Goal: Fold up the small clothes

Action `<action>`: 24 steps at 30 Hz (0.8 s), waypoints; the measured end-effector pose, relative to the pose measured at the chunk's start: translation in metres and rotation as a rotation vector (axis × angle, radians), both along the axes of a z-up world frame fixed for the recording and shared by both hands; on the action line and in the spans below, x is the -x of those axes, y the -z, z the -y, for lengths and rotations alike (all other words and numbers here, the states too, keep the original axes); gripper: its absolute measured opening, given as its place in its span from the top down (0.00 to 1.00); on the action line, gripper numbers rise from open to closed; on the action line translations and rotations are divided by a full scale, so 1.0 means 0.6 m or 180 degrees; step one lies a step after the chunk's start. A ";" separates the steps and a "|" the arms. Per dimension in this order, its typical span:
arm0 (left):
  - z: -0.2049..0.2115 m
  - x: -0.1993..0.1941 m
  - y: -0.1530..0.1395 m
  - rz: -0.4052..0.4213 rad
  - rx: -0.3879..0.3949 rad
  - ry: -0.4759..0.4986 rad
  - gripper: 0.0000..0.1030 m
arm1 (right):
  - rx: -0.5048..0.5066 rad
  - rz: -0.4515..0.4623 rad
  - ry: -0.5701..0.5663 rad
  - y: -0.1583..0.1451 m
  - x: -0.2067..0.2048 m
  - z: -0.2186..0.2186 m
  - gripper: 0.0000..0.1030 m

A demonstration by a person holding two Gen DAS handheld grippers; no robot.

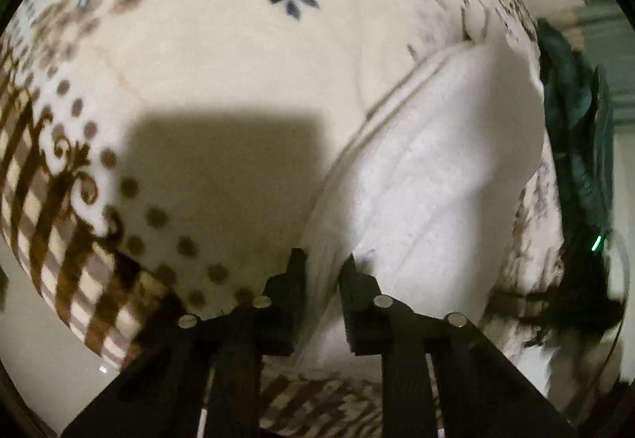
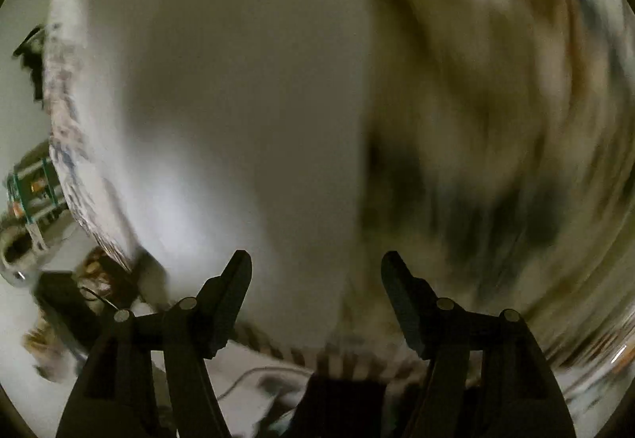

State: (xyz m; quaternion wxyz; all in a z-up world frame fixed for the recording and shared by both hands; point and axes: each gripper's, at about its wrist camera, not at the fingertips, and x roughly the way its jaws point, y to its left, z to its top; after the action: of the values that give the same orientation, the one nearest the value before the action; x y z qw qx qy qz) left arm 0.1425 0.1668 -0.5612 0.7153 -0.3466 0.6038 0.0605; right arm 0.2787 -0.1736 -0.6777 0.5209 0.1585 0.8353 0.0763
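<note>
White cloth (image 1: 416,176), a small folded garment with a stitched hem, sits pinched at its near edge between my left gripper's (image 1: 323,271) fingers, which have closed right down on it. From that grip it fans away up and to the right, lying flat on a cream fleece blanket (image 1: 222,73) printed with blue and brown flowers (checked brown border at the left). My gripper's square shadow falls on the bare blanket to the left of the garment, where I have open room. Dark green fabric (image 1: 575,128) hangs past the blanket's right edge. My right gripper (image 2: 316,275) stands about half open over the same white cloth (image 2: 222,112), nothing between its fingers; that view is badly blurred, with floor clutter at its left I cannot make out.
</note>
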 end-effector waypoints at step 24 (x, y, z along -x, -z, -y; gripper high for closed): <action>-0.018 0.023 -0.020 -0.0105 0.0289 -0.0069 0.60 | -0.0196 0.0242 0.0006 -0.010 0.148 0.036 0.39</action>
State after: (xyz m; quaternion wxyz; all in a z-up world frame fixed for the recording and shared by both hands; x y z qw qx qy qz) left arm 0.1286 0.1776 -0.5492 0.6881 -0.3842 0.6138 0.0464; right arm 0.1902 -0.1951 -0.6716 0.5473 0.1722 0.8120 0.1075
